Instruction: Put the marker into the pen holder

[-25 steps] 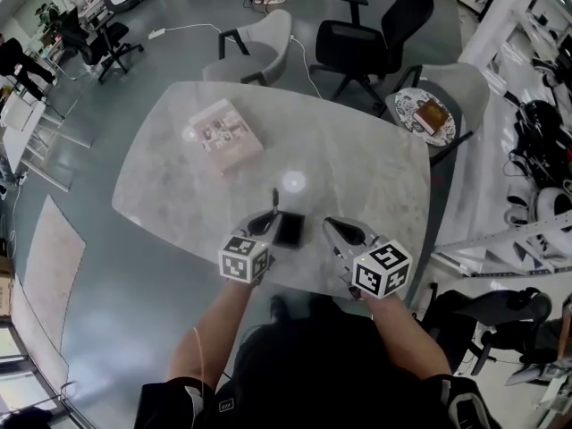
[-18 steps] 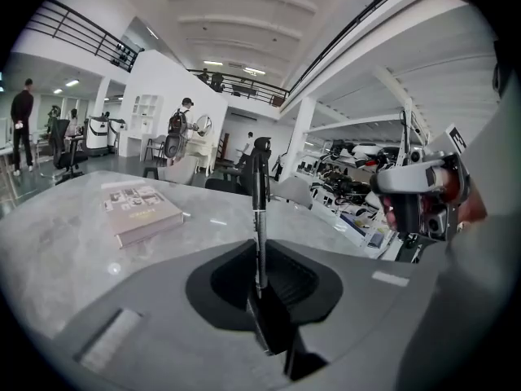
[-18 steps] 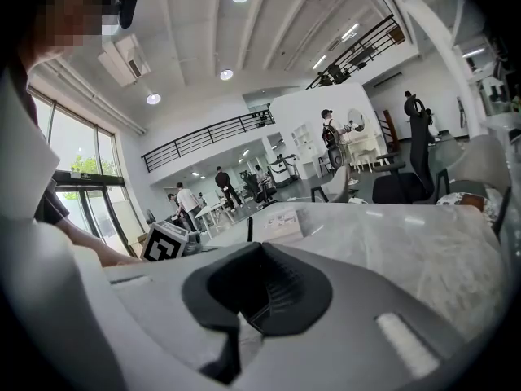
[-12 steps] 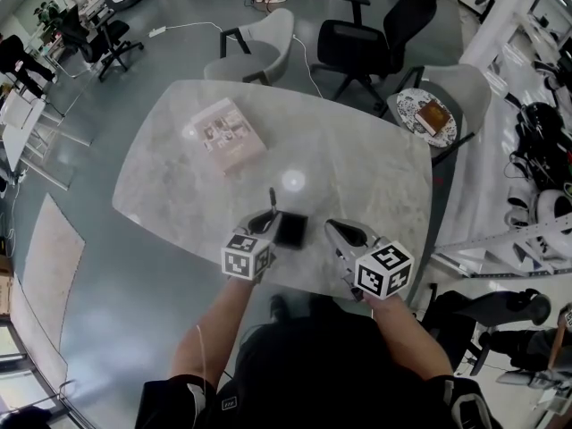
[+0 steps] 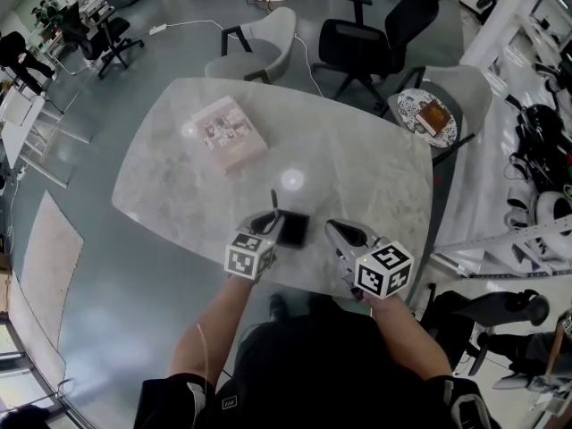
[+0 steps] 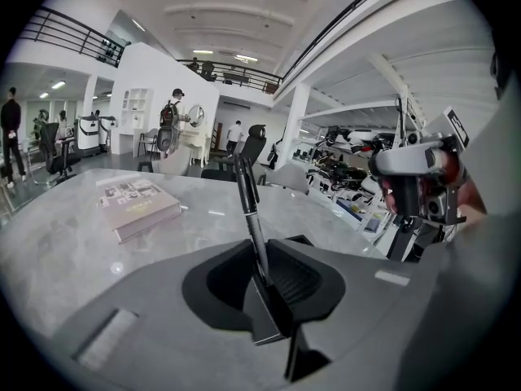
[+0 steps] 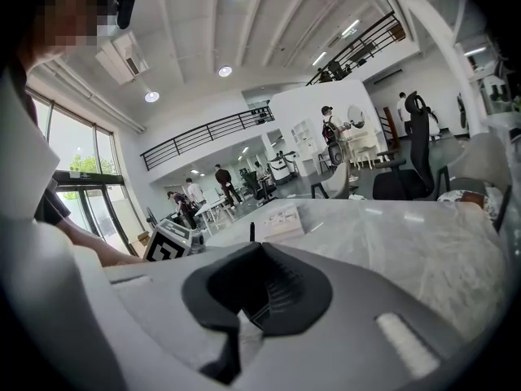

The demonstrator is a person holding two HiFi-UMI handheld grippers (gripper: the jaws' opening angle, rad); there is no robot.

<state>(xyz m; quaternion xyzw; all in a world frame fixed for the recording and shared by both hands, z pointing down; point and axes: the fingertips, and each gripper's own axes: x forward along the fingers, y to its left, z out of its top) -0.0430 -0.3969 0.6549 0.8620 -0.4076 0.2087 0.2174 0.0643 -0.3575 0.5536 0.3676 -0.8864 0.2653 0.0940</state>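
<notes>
The marker (image 5: 274, 202) is a slim black pen. It stands nearly upright, leaning a little, with its lower end pinched between the closed jaws of the left gripper (image 6: 262, 287). It sits just below the middle of the head view. The pen holder (image 5: 292, 230) is a small black box with a square, dark mouth, upright on the pale marble table (image 5: 179, 177). The marker is just beside its upper left corner; whether they touch cannot be told.
</notes>
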